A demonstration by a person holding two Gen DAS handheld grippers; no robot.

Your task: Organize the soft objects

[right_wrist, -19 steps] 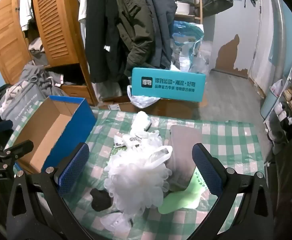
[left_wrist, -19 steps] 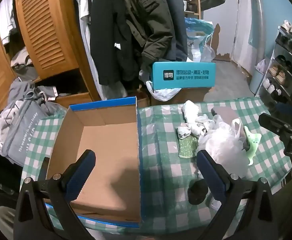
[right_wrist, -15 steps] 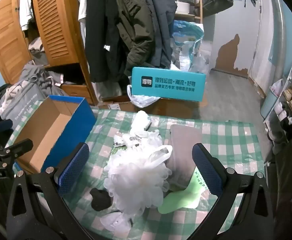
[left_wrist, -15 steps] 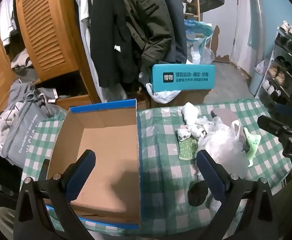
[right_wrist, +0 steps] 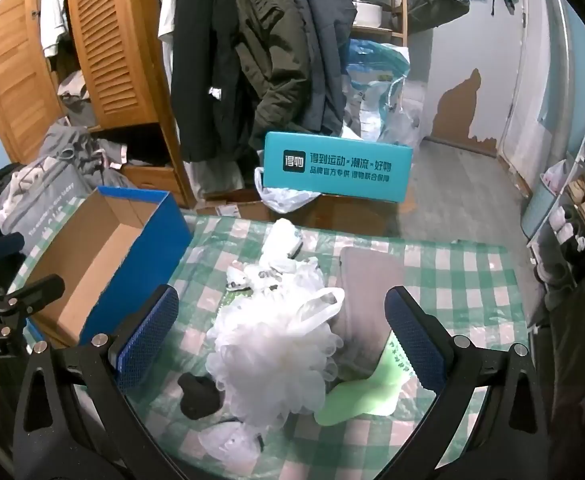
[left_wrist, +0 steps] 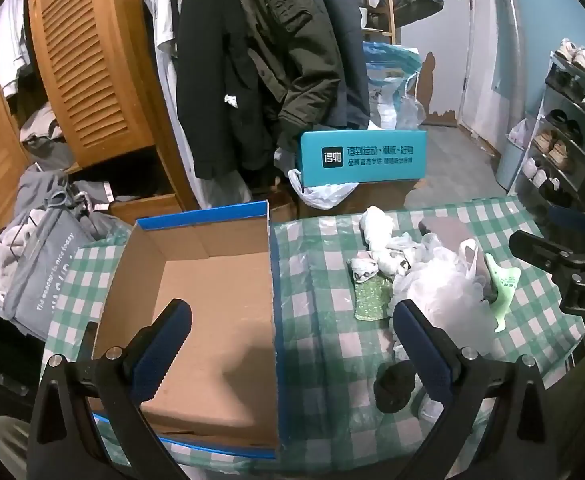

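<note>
A table covered with a green-and-white checked cloth (left_wrist: 324,344) is seen in both wrist views. On its left part an open cardboard box with blue outer walls (left_wrist: 212,300) is placed; nothing is seen inside it. The left gripper (left_wrist: 292,344) is held above the box's right wall, pointed downward, with its jaws wide apart and nothing between the pads. The soft objects are gathered in a pile on the table, to the right of the box and apart from it. The right gripper (right_wrist: 282,332) is held over this pile, jaws also fully apart, with no pad touching anything. The largest item is a white mesh bath pouf (right_wrist: 268,364), and a grey flat pad (right_wrist: 368,280) is laid behind it. A light green sock (right_wrist: 364,392) is lying just beside the pouf on the right, and a small black sock (right_wrist: 196,396) on the left. Rolled white socks (left_wrist: 376,236) and a green glittery cloth (left_wrist: 370,300) are found at the far side of the pile. Beyond the table a teal carton (right_wrist: 336,168) is seen.
</note>
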